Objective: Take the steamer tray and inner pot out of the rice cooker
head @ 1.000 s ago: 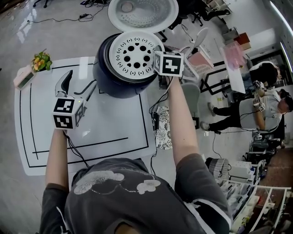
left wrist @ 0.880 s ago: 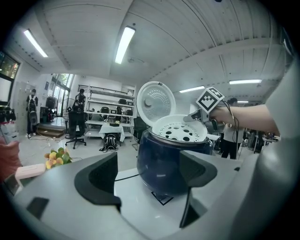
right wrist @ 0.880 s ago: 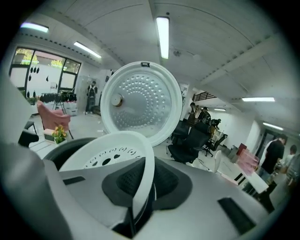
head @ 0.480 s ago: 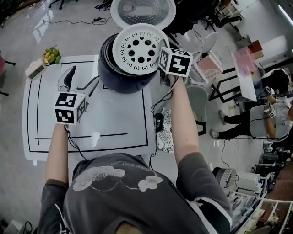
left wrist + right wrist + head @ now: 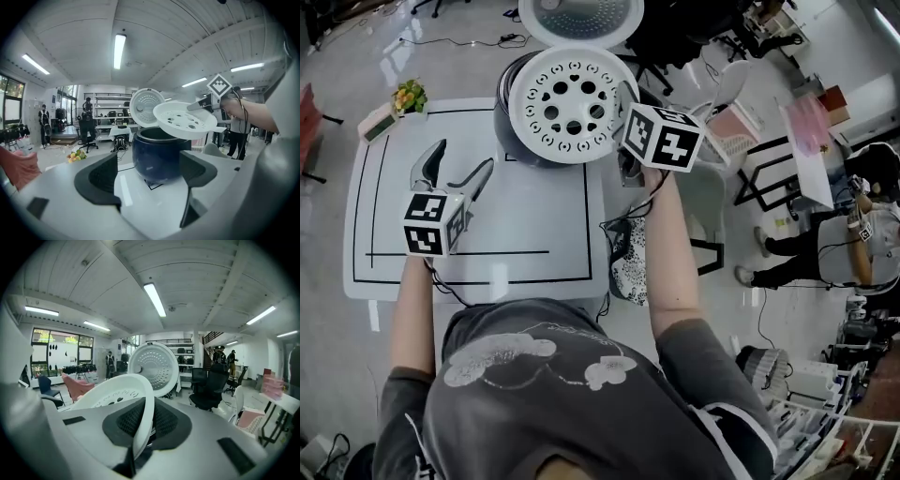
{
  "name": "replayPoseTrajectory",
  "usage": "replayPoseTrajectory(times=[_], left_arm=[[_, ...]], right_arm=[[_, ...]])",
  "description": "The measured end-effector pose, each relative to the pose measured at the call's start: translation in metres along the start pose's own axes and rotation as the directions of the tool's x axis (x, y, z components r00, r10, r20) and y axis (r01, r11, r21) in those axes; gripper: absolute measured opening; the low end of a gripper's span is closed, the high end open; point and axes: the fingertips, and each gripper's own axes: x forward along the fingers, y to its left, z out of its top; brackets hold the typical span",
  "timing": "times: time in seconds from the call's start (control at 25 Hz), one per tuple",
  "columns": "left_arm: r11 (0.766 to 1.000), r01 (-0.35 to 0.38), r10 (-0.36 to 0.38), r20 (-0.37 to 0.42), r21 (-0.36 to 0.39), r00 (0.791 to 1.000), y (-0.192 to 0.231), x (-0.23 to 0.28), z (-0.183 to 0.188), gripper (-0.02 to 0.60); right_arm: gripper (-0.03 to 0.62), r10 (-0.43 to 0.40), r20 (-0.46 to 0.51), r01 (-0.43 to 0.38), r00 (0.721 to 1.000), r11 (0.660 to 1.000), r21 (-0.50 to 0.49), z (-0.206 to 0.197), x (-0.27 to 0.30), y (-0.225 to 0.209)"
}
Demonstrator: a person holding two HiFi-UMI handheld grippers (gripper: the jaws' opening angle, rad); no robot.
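Steamer tray: the white, round, perforated plastic steamer tray [image 5: 567, 103] is out of the cooker. It hangs tilted in the air above the cooker's mouth, held by one edge only.
Right fingers: my right gripper [image 5: 623, 117] has just been closing. Its fingers are now pinched on the tray's thin rim, with nothing else between them.
Slip risk: this is a wide tray on one narrow pinch. I judge a sharp wrist turn could make it swing or slide free and drop back onto the cooker.
Rice cooker: the dark blue, round rice cooker [image 5: 508, 141] sits right under the tray. I cannot tell the inner pot apart from the cooker's rim.
Lid: the open, silver, dimpled lid [image 5: 581, 14] stands just behind the tray. Carrying the tray away from me could knock it against the lid.
Left fingers: my left gripper [image 5: 455, 173] hovers over the white counter [image 5: 525, 234] with its fingers apart and empty. It is well apart from the tray, so it gives no support if the pinch fails.
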Motion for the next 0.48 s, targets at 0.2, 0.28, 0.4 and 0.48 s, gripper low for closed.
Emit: replayPoseTrajectory(times=[0.2, 0.28, 0.4, 0.48], left_arm=[[0.998, -0.058, 0.058, -0.032, -0.007, 0.998, -0.015, -0.029, -0.012, 0.413], [0.996, -0.084, 0.083, -0.038, -0.019, 0.996, -0.013, -0.040, -0.021, 0.413], [0.994, -0.102, 0.100, -0.044, -0.039, 0.994, -0.009, -0.055, -0.040, 0.413], [0.992, -0.114, 0.110, -0.055, -0.059, 0.992, -0.006, -0.064, -0.054, 0.413]], right_arm=[[0.049, 0.083, 0.007, -0.083, 0.997, 0.996, 0.044, -0.016, -0.025, 0.017], [0.049, 0.117, 0.008, -0.117, 0.993, 0.991, 0.063, -0.026, -0.030, 0.028], [0.049, 0.164, 0.001, -0.163, 0.987, 0.983, 0.085, -0.047, -0.031, 0.049], [0.049, 0.198, -0.012, -0.195, 0.980, 0.975, 0.104, -0.062, -0.030, 0.065]])
